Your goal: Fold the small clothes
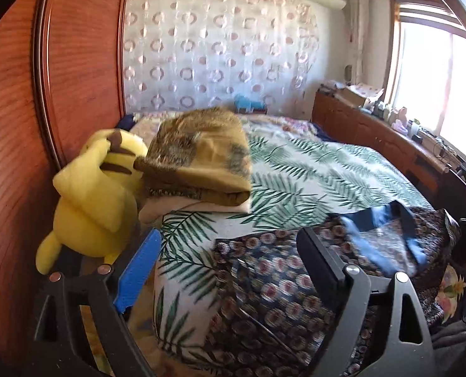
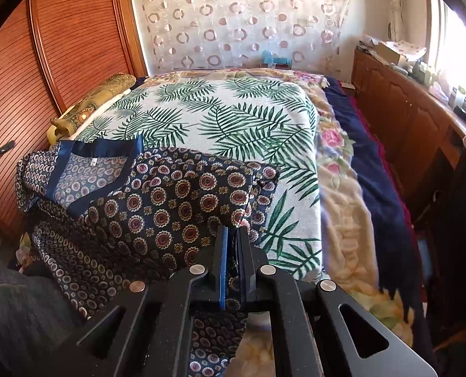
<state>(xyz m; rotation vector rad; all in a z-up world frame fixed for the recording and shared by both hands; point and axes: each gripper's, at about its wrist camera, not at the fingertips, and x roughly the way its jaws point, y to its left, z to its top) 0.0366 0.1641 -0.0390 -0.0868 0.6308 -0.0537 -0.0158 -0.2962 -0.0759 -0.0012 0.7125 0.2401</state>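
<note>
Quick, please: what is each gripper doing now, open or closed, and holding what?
Left gripper: jaws open, holding nothing, above the patterned garment.
Right gripper: jaws closed on the patterned garment's edge.

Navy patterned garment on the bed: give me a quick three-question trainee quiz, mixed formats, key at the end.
1. True or false: the right gripper is shut on the navy patterned garment.
2. The left gripper is: A) open B) shut on the yellow plush toy.
3. Fill in: the garment lies on a cloth printed with green ____.

Key: 1 true; 2 A; 3 leaves.
</note>
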